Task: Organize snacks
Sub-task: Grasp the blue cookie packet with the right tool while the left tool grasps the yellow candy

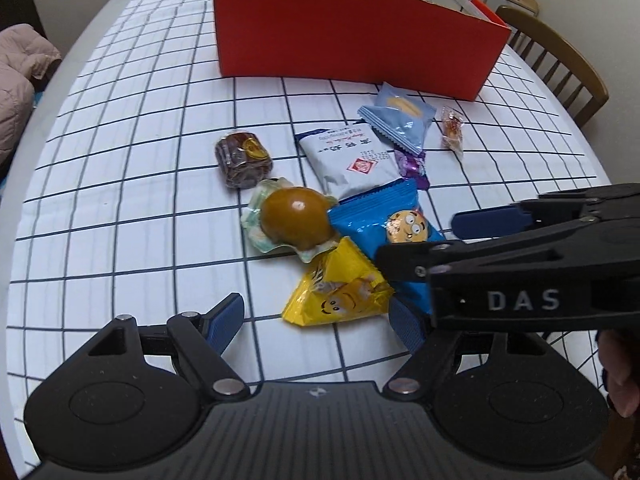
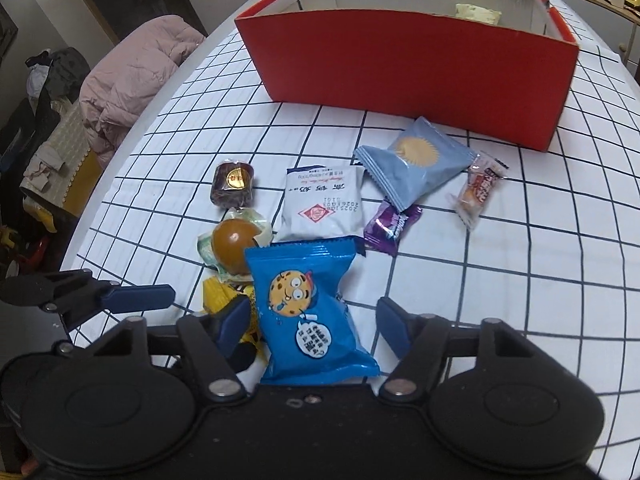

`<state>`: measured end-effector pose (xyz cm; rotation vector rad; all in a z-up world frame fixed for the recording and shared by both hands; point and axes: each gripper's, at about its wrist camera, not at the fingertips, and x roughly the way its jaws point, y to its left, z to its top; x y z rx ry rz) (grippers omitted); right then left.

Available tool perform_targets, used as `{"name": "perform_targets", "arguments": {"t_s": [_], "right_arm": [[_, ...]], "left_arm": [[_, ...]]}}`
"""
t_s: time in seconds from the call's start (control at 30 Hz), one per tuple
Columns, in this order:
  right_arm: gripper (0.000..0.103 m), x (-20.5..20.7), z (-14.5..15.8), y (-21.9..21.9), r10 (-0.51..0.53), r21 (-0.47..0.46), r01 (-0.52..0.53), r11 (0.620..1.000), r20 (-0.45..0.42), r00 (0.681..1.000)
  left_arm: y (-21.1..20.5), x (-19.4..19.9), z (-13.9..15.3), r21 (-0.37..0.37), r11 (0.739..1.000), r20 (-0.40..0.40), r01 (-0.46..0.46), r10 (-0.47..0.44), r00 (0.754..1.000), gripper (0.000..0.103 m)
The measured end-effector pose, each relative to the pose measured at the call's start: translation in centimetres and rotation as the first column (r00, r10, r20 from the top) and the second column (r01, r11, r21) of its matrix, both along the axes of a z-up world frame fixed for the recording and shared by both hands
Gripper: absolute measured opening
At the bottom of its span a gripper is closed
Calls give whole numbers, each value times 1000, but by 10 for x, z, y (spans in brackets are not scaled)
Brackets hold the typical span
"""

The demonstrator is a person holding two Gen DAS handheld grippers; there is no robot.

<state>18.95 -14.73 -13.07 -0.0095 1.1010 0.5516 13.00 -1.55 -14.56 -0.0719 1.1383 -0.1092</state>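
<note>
Right wrist view: right gripper (image 2: pixel 316 320) spread wide, fingers either side of blue cookie packet (image 2: pixel 312 312), not closed on it. Packet flat on grid tablecloth (image 2: pixel 520 280), overlapping yellow packet (image 1: pixel 340 292). Left gripper (image 1: pixel 320 316) also wide, yellow packet between its fingers, nothing held. Remaining snacks scattered just beyond. Red box (image 2: pixel 412 68) farther back on tablecloth, one pale snack (image 2: pixel 478 14) inside.

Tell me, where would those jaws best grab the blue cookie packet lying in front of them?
Probably across its middle, from straight above. The blue cookie packet lies flat, its length running away from the camera, already between the open right gripper jaws. Its long side edges are free on the right, while the yellow packet crowds the left, so closing carefully there matters.
</note>
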Motion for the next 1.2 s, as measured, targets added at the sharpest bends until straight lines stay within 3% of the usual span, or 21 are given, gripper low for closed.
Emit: {"name": "perform_targets", "arguments": {"t_s": [0.17,0.3,0.4,0.5,0.57,0.7,1.07,1.2], "right_arm": [[57,3,-5,3,16,-3,-16,1000,-19,1000],[53,4,-7,3,20,2,-19,1000,-20,1000],[48,4,-7,1,9,6,-9,1000,-17,1000],[46,4,-7,-6,-22,14,22,1000,-16,1000],[45,4,-7,-12,-44,18,45,999,-16,999],[45,0,-5,-22,-80,35,80,996,-22,997],[44,-27,9,-46,-143,56,143,988,-3,990],[44,-37,16,-53,-155,60,154,986,6,988]], "left_arm": [[-1,6,-5,-26,1000,-18,11,-12,1000,76],[-6,7,-5,-35,999,-23,35,-36,999,59],[-8,9,-5,-36,999,-25,32,-33,999,54],[-7,9,-5,-43,999,-25,24,-25,999,38],[-6,8,-4,-54,998,-29,16,-18,999,34],[-3,5,-3,-69,998,-26,3,-5,1000,28],[4,-8,5,-57,997,-22,-46,45,999,28],[11,-16,9,-67,996,-24,-52,50,998,21]]}}
